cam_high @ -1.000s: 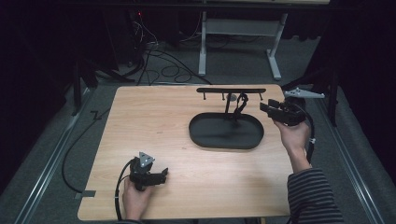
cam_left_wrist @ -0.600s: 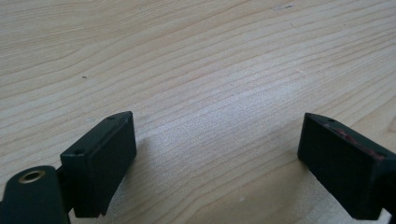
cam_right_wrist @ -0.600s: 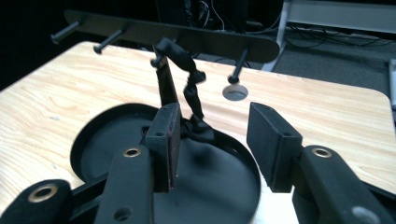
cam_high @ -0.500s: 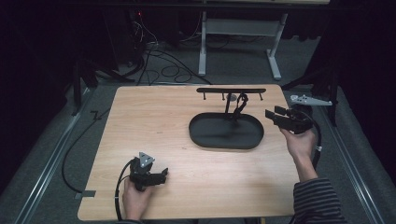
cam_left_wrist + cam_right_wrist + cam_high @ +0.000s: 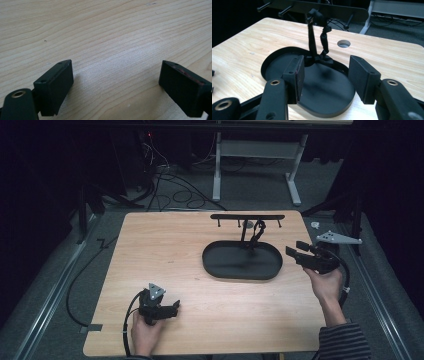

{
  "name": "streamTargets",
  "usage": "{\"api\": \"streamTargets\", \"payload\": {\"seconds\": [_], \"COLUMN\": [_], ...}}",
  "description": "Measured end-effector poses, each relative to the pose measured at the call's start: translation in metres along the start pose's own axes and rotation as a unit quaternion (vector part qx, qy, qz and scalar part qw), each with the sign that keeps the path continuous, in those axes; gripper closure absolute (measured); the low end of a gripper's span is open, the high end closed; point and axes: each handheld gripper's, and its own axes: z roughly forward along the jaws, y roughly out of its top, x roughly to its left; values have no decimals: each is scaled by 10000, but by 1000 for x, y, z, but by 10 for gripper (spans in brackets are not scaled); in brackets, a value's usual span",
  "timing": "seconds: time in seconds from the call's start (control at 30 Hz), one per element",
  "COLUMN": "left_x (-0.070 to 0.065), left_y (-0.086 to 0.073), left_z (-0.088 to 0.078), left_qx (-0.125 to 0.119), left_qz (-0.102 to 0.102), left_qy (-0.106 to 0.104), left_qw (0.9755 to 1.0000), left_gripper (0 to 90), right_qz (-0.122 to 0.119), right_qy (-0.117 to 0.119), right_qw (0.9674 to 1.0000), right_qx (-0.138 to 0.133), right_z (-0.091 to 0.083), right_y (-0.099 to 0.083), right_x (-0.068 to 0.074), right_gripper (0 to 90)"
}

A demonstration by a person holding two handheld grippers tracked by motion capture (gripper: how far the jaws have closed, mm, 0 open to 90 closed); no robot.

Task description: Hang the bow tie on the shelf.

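Note:
A black oval tray (image 5: 225,267) lies right of the table's middle. From its far end rises a thin post (image 5: 244,234) carrying a black bar with pegs (image 5: 247,216). A black looped cord (image 5: 258,232) hangs from the bar down to the tray; the same cord (image 5: 323,37) is in the right gripper view. My right gripper (image 5: 294,253) hovers just off the tray's right end, pointing at it. Its jaws have just been opening and stand open around nothing (image 5: 327,62). My left gripper (image 5: 175,307) rests at the near left, open over bare wood (image 5: 116,67).
The wooden table (image 5: 165,250) has a round hole (image 5: 343,43) just behind the stand. A small white object (image 5: 315,225) sits past the table's right edge. Cables and a desk frame (image 5: 217,170) lie on the grey floor beyond.
My right gripper has drawn back from the stand, toward the near side and slightly right, and its jaws have spread wider. The left gripper has stayed put.

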Motion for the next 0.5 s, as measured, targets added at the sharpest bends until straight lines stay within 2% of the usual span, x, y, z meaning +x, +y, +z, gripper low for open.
{"api": "streamTargets", "payload": {"seconds": [0.2, 0.5], "left_x": [0, 0], "left_y": [0, 0], "left_z": [0, 0], "left_qx": [-5, -8], "left_qz": [-7, -9], "left_qy": [5, 7], "left_qw": [10000, 10000], "left_gripper": [130, 132], "right_qz": [-86, 24], "right_qy": [-2, 119], "right_qw": [9999, 9999], "right_qx": [-90, -74], "right_z": [-15, -24], "right_y": [-10, -23], "right_x": [8, 7], "right_gripper": [493, 509]}}
